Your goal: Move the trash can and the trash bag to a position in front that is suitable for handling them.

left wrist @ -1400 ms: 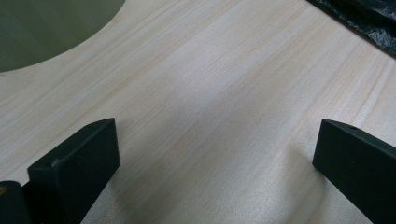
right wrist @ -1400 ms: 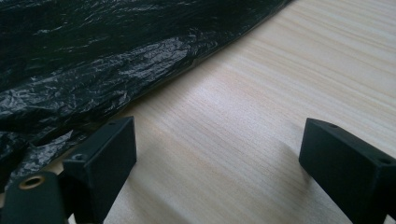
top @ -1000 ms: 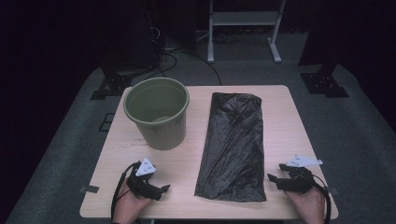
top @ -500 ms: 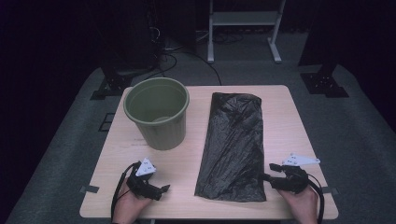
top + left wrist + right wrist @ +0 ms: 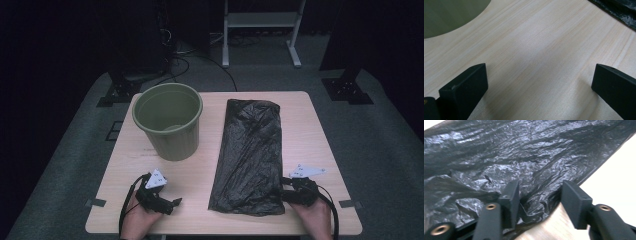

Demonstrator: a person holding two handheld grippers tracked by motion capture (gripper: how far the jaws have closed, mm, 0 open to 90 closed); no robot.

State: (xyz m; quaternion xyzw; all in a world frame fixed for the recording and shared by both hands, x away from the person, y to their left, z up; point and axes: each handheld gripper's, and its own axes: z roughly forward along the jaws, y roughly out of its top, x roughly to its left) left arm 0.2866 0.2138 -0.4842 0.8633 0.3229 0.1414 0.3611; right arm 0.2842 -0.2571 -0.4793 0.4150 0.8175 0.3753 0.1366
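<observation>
We look down on a pale wooden surface (image 5: 320,130) with a fine straight grain, standing on grey carpet (image 5: 75,165). Strips of grey tape (image 5: 95,203) mark the carpet near its front corners. Beyond it the room falls into darkness. A white metal frame (image 5: 260,30) stands at the back, black cables (image 5: 185,55) trail over the floor, and dark stand bases (image 5: 117,92) sit at either side.

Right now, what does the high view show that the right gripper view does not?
High view: a green bucket, the whole black plastic bag, and the left claw resting apart from the bag. Right gripper view: the bag's crinkled edge lying between the right claw's half-closed jaws, which have just been closing. Both: the bag on the wooden table.
</observation>
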